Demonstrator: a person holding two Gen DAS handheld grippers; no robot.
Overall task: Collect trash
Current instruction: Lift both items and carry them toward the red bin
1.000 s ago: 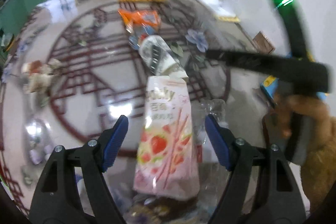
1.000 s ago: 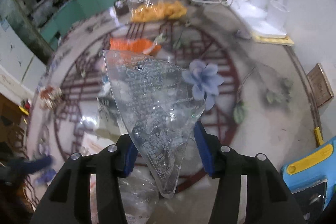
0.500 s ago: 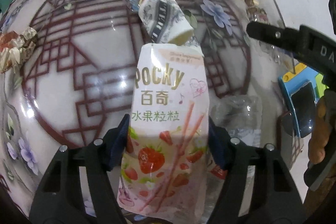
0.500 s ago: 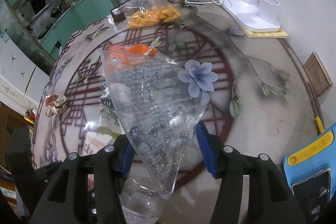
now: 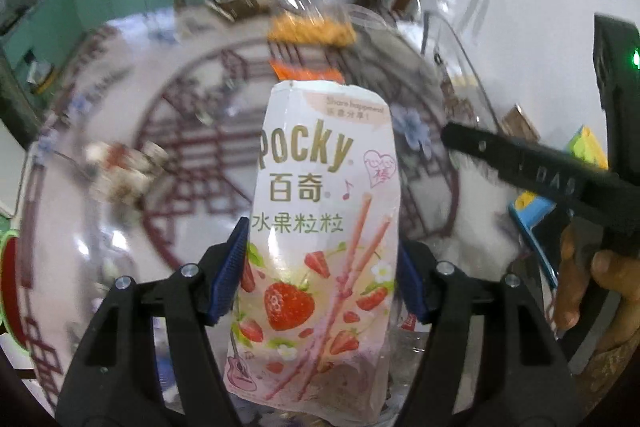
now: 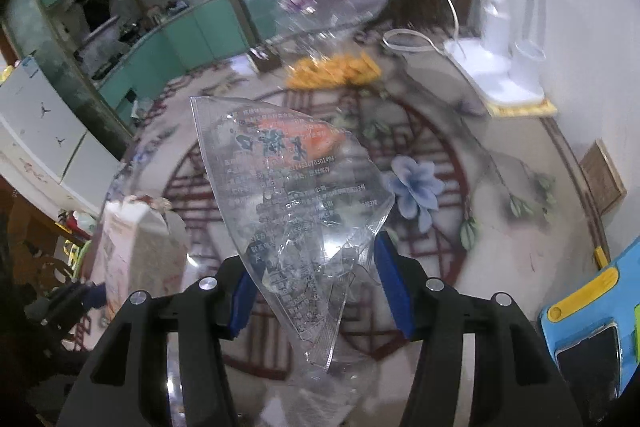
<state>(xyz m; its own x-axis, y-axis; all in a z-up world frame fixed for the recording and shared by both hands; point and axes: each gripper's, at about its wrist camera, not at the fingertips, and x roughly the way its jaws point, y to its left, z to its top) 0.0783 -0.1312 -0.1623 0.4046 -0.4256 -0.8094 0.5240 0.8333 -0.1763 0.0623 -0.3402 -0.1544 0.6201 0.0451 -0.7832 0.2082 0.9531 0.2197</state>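
A pink Pocky box [image 5: 320, 211] with strawberries printed on it stands upright between the blue pads of my left gripper [image 5: 320, 247], which is shut on its two sides and holds it above the table. In the right wrist view, my right gripper [image 6: 316, 271] is shut on a crumpled clear plastic wrapper [image 6: 288, 183] with dark print, which fans up above the fingers. The Pocky box [image 6: 128, 251] also shows at the left of that view. The right gripper's black body [image 5: 540, 179] and a hand [image 5: 580, 287] sit at the right of the left wrist view.
The round table [image 6: 500, 227] has a red lattice and flower pattern. On it lie a clear bag of yellow snacks [image 6: 336, 71], an orange wrapper [image 5: 304, 71], a crumpled wrapper [image 5: 120, 171], a white appliance base [image 6: 500, 67], a wooden block [image 6: 604, 179] and a blue-and-yellow case [image 6: 588, 327].
My left gripper has closed onto the Pocky box and lifted it off the table. The right gripper has risen too, still holding the clear wrapper. The patterned cup is hidden behind the box.
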